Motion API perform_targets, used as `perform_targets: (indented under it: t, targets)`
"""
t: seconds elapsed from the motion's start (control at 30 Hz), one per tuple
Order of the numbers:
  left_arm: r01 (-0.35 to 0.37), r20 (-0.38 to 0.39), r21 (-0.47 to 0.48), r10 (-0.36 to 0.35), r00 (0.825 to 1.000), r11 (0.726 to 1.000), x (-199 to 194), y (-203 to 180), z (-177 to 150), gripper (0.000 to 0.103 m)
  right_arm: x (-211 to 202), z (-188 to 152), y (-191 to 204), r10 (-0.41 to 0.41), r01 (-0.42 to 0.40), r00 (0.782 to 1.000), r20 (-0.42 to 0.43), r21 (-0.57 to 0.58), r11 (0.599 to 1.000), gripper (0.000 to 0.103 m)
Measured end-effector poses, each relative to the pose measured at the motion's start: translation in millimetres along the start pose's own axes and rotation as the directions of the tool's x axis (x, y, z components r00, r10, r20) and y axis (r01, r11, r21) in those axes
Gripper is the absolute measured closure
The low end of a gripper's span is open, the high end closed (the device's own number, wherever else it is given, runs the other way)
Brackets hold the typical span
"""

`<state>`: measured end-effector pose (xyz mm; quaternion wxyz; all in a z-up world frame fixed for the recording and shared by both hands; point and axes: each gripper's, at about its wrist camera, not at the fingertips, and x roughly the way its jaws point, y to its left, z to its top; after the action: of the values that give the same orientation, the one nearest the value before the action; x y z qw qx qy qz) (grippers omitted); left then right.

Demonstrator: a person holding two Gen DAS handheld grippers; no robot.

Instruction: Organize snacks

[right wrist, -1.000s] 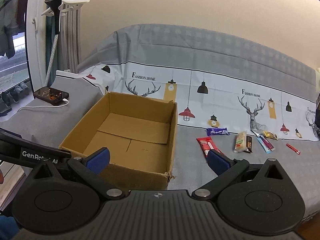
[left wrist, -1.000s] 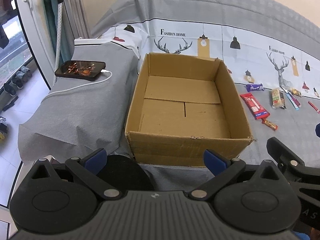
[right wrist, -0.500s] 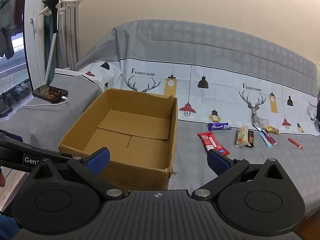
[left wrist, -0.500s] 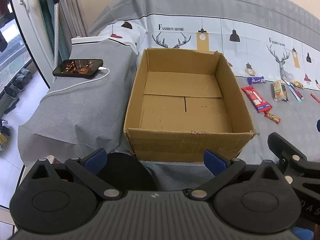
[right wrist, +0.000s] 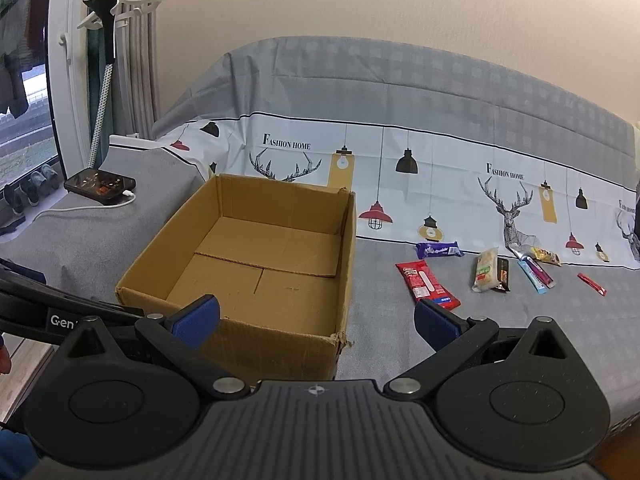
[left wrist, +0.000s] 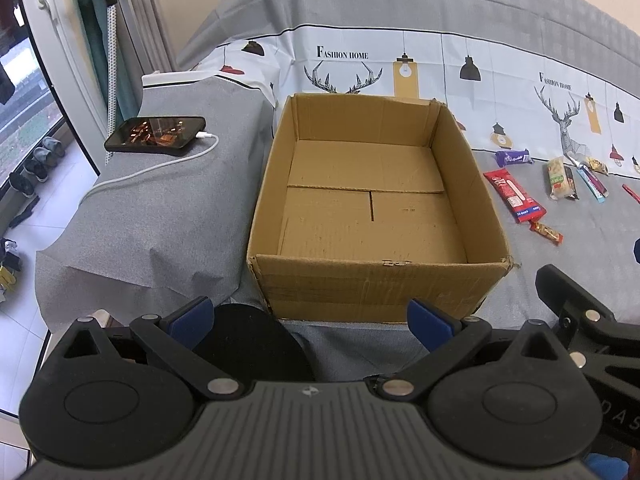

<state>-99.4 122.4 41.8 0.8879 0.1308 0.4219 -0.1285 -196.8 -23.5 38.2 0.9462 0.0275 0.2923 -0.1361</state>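
A cardboard box (left wrist: pixel 376 216) stands open on a sofa covered with a grey cloth (left wrist: pixel 160 216). Inside the box I see only its bottom flaps. The left gripper (left wrist: pixel 310 316) hovers in front of the near wall of the box, with its two blue fingertips (left wrist: pixel 188 316) spread wide and nothing between them. The right gripper (right wrist: pixel 316 318) is at the right front corner of the same box, also spread wide and holding nothing.

The snacks lie on the cloth to the right of the box, apart from it, in a loose row. Nearest to the box is a long red packet (right wrist: pixel 426 284), and just behind it a small purple bar (right wrist: pixel 438 250). In the left wrist view a small red and gold candy (left wrist: pixel 546 233) lies just in front of the red packet. Further right there is a pale rice bar (right wrist: pixel 486 269) touching a dark brown bar (right wrist: pixel 503 274). Then come a light blue stick (right wrist: pixel 530 277) and a purple stick (right wrist: pixel 540 272) side by side, with a small yellow packet (right wrist: pixel 546 256) behind them. A thin red stick (right wrist: pixel 592 284) lies alone at the far right.

On the left side, on the sofa arm, a black phone (left wrist: pixel 156 135) lies flat with a white cable (left wrist: pixel 160 168) plugged in. Behind it, near the window, some shoes (right wrist: pixel 30 190) stand on the floor.
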Motion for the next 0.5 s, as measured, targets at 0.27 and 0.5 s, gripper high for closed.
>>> perform_targets:
  t: [0.27,0.5]
  targets:
    - [-0.003,-0.005,-0.001,0.003,1.0,1.0,1.7,0.7,-0.4,0.0,1.3,-0.3,0.0,0.005,-0.005,1.0,-0.004,-0.002,1.0,0.0]
    - [-0.01,-0.016,0.005,0.01,1.0,1.0,4.7,-0.6,0.4,0.0,4.5,0.3,-0.6,0.013,-0.013,1.0,-0.018,0.004,1.0,0.0]
